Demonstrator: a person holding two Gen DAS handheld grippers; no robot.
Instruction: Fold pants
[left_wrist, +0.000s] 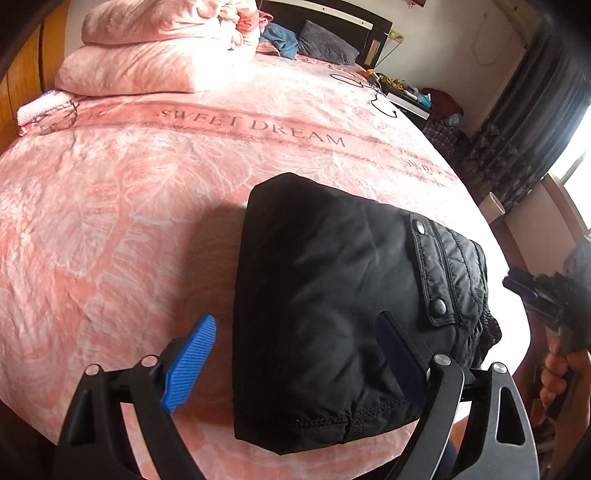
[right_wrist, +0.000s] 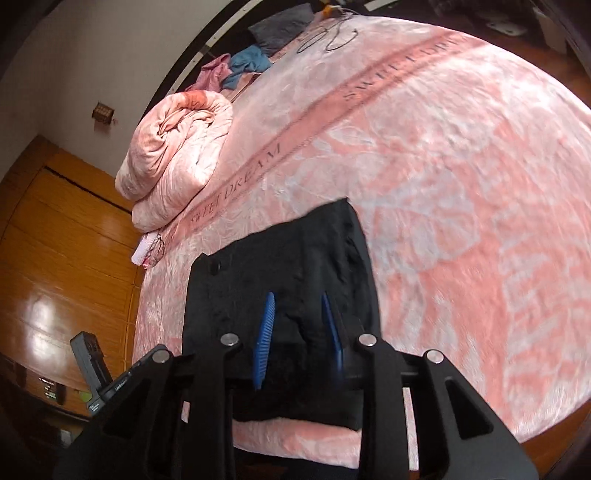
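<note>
The black pants (left_wrist: 332, 295) lie folded into a compact block on the pink bedspread (left_wrist: 129, 221), near the bed's front edge. A quilted pocket flap with two snaps faces up on their right side. My left gripper (left_wrist: 295, 354) is open, its blue fingers (left_wrist: 190, 363) spread on either side of the folded block's near corner, holding nothing. In the right wrist view the pants (right_wrist: 280, 266) lie just ahead. My right gripper (right_wrist: 299, 339) is above them with its blue fingers (right_wrist: 264, 339) apart by a moderate gap and empty.
A rolled pink quilt (left_wrist: 159, 48) sits at the far left of the bed. A grey pillow (left_wrist: 327, 42), blue clothes and a black cable (left_wrist: 373, 92) lie near the headboard. A wooden wardrobe (right_wrist: 62, 236) stands to the left. A cluttered nightstand and curtains are on the right.
</note>
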